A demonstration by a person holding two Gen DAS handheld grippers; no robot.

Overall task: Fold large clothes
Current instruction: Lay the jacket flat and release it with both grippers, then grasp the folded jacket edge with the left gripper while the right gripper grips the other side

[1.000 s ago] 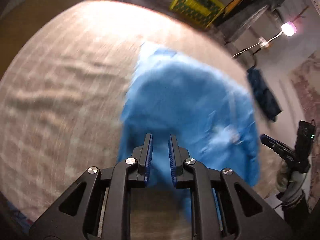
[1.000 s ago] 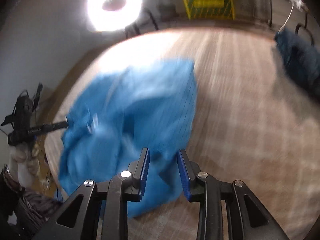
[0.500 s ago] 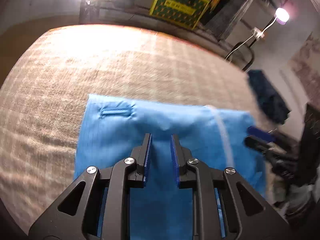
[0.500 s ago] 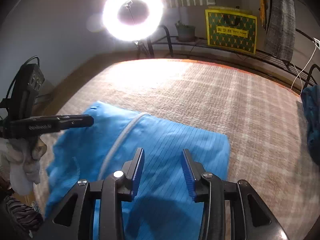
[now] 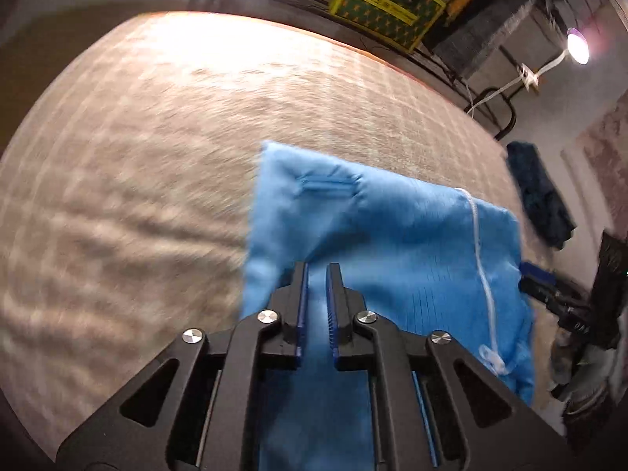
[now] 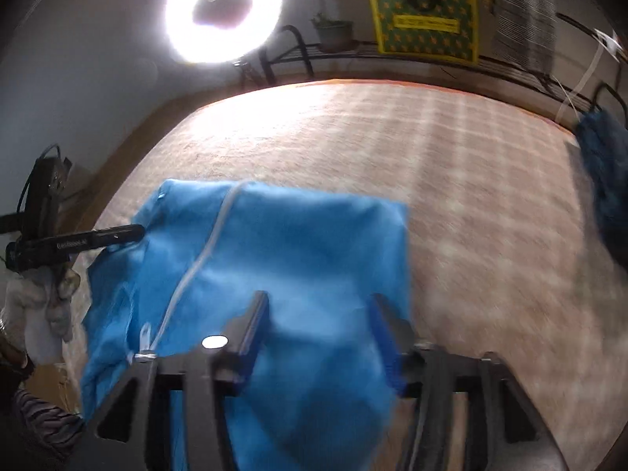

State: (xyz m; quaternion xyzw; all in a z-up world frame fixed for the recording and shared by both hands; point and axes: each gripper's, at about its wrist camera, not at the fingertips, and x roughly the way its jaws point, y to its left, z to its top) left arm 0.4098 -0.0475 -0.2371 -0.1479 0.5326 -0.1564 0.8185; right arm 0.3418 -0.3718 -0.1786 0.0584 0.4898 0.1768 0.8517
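A large bright blue garment (image 5: 392,235) with a white drawstring (image 5: 481,259) lies spread on the beige checked surface (image 5: 137,157). My left gripper (image 5: 317,271) stands at its near edge, jaws narrow and closing slightly, with blue fabric pinched between them. In the right wrist view the same garment (image 6: 294,243) bulges up between the fingers of my right gripper (image 6: 320,300). Those jaws are opening wide and the pads stand off the cloth. The left gripper (image 6: 98,235) shows at the garment's left edge, and the right gripper (image 5: 549,294) at its right edge.
A dark blue garment (image 5: 541,196) hangs off the surface's far right edge (image 6: 604,180). Behind the surface stand a ring light (image 6: 223,11), a metal rack and a yellow-green box (image 6: 426,19). A small lamp (image 5: 577,45) glows at right. A gloved hand (image 6: 35,306) holds the left gripper.
The bunched, blurred garment has been swung out and now lies spread flat. The right jaws have widened a lot. In the left wrist view the garment has shifted to the right.
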